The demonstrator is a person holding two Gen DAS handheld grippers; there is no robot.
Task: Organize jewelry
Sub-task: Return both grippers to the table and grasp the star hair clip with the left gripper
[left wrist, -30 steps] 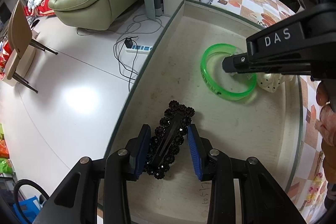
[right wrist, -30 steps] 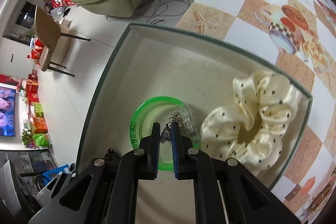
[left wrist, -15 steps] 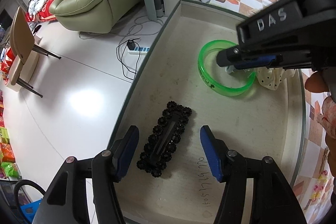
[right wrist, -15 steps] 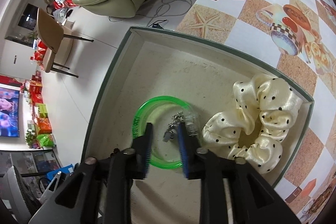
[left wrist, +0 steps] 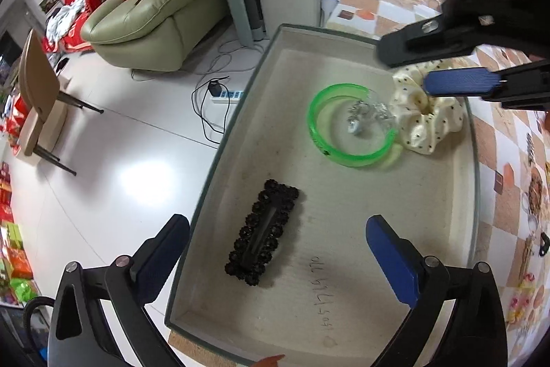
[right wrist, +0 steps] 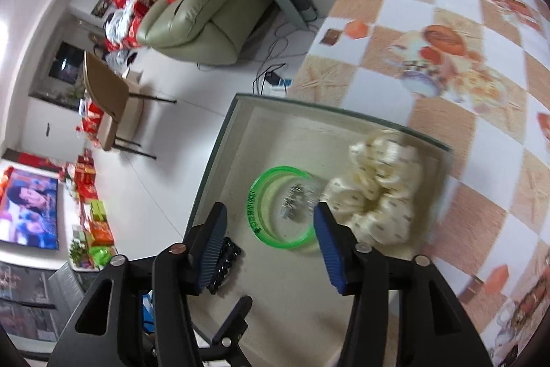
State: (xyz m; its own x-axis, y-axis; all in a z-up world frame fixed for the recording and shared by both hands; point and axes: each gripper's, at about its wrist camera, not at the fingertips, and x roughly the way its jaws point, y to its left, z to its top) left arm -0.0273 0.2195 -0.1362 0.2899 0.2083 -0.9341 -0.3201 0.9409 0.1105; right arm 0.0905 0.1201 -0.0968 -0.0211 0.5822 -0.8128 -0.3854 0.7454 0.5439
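- Two hand-held grippers, left [left wrist: 275,257] and right [right wrist: 270,245], have just been opening; both gape empty.
- Black beaded hair clip [left wrist: 263,231] and small silver jewelry [left wrist: 364,119] inside green plastic bangle [left wrist: 350,126] lie in the shallow beige tray [left wrist: 395,222].
- Lift straight, avoid snagging.

Black beaded hair clip [left wrist: 263,232] lying flat on the tray floor [left wrist: 343,246], long axis slanting, between the spread fingers of the left claw [left wrist: 285,250], touching neither. Beyond that claw, translucent green bangle [left wrist: 350,125] resting flat, ringing a small silvery tangle of jewelry [left wrist: 364,117]. Cream polka-dot scrunchie [left wrist: 433,122] bunched up, touching the bangle's far side. From the right claw [right wrist: 270,229], bangle just ahead between the parted fingers, scrunchie off to the right.
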